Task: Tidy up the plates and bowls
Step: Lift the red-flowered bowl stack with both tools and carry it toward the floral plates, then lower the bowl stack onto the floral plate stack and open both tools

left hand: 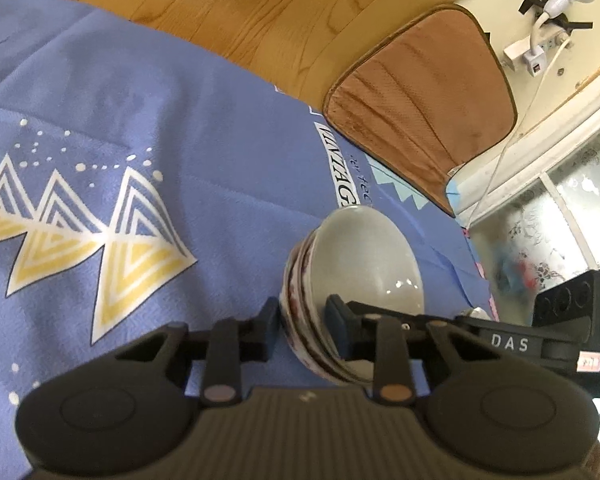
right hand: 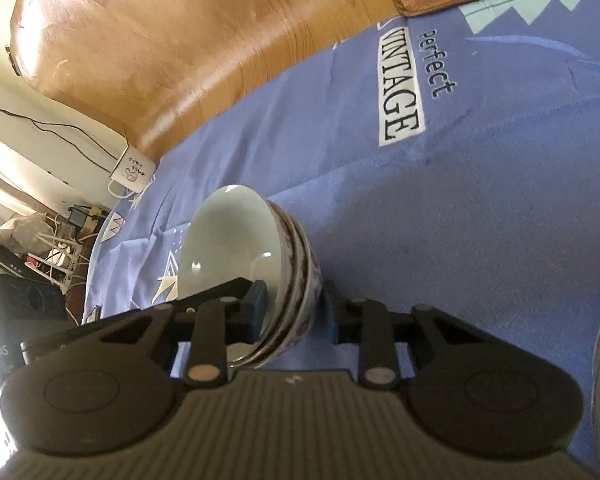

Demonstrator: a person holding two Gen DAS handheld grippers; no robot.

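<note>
So both grippers are pinching the same stack of nested bowls (left hand: 352,280) by opposite rim walls. Left gripper (left hand: 306,330) has one finger inside, one outside, closed on the rim; right gripper (right hand: 294,312) does the same. Two-sided grip probably keeps the stack level. It's over the blue patterned cloth (left hand: 140,140), though I can't tell if it's lifted.

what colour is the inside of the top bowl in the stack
Pale grey-green glaze inside the top bowl; clearest in the right wrist view.
</note>
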